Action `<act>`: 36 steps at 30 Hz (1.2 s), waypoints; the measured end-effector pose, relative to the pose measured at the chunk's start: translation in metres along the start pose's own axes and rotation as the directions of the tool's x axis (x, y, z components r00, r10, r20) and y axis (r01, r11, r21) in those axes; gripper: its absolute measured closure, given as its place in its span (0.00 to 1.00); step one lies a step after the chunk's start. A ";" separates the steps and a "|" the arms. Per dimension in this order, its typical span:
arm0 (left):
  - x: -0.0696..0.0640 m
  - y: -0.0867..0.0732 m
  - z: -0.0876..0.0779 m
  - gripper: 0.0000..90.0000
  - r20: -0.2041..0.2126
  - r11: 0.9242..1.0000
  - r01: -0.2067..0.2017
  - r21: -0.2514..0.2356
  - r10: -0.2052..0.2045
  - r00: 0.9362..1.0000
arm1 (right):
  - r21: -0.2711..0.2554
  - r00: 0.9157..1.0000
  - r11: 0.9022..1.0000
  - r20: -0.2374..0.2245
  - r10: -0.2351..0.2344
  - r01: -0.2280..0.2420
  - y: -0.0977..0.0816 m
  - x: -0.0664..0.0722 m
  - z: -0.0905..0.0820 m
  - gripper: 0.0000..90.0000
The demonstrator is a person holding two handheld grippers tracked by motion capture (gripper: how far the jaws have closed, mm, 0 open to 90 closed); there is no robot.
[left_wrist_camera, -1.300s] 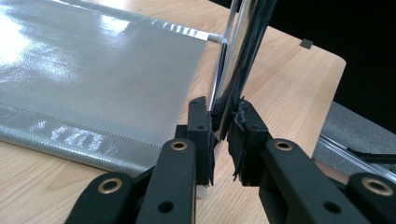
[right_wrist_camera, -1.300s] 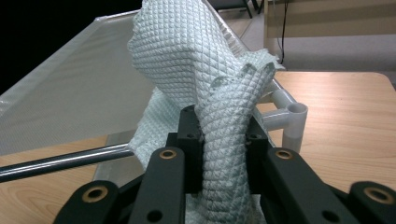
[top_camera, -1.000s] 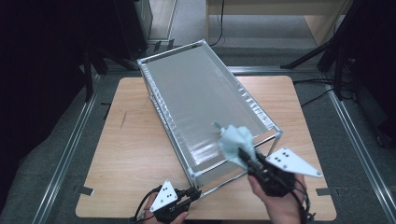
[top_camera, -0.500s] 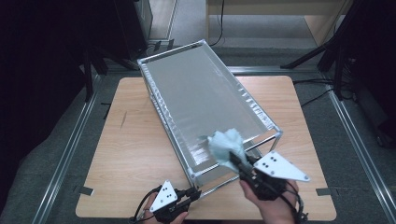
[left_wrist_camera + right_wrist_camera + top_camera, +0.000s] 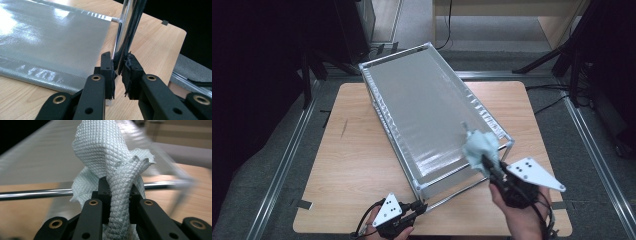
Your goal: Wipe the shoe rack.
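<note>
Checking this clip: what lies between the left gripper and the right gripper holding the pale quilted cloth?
In the high view, the rack's near chrome bottom rail and bare wooden tabletop separate left gripper from right gripper.

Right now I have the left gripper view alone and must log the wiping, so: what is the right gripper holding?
Observer: The right gripper is shut on a pale quilted cloth, bunched up between its jaws.
Operator: Where is the cloth against the rack?
Observer: In the high view it sits over the rack's near right corner, at the edge of the grey sheet.
Operator: My jaws clamp a chrome post. Which one?
Observer: The left gripper grips the rack's near left corner post, low down by the table.
</note>
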State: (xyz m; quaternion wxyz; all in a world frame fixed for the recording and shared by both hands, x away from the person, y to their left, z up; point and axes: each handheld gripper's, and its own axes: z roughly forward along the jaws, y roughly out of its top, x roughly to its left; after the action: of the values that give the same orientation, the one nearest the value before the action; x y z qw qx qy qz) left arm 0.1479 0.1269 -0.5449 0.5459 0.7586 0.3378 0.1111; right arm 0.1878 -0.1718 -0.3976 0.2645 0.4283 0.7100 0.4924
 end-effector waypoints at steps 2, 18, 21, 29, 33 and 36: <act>0.000 0.000 0.000 0.89 -0.004 1.000 0.000 0.000 0.000 1.000 | 0.008 0.997 0.999 -0.071 -0.037 0.038 0.001 0.022 0.002 0.88; 0.002 0.000 -0.001 0.89 0.000 1.000 0.002 0.001 -0.002 1.000 | -0.016 0.999 0.999 -0.006 -0.035 0.035 -0.003 -0.002 0.003 0.86; 0.002 0.000 -0.001 0.89 0.000 1.000 0.000 0.003 0.000 1.000 | -0.056 0.996 0.998 0.081 0.042 -0.038 -0.011 -0.028 0.002 0.86; 0.002 0.000 0.000 0.89 0.001 1.000 -0.002 0.003 0.002 1.000 | -0.043 0.985 0.998 0.164 0.048 -0.042 -0.029 -0.034 0.007 0.87; 0.002 0.000 -0.001 0.89 0.000 1.000 -0.005 0.005 0.005 1.000 | 0.064 0.983 0.997 0.179 0.033 -0.045 -0.047 -0.034 0.022 0.88; 0.003 0.000 -0.001 0.89 0.001 1.000 -0.006 0.008 0.006 1.000 | 0.159 0.988 0.987 0.154 0.006 -0.031 -0.069 -0.031 0.044 0.88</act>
State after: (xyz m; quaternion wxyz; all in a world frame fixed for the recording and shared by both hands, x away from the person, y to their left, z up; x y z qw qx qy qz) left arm 0.1491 0.1297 -0.5449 0.5430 0.7618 0.3356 0.1109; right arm 0.2146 -0.1884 -0.4791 0.2781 0.4913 0.7210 0.4019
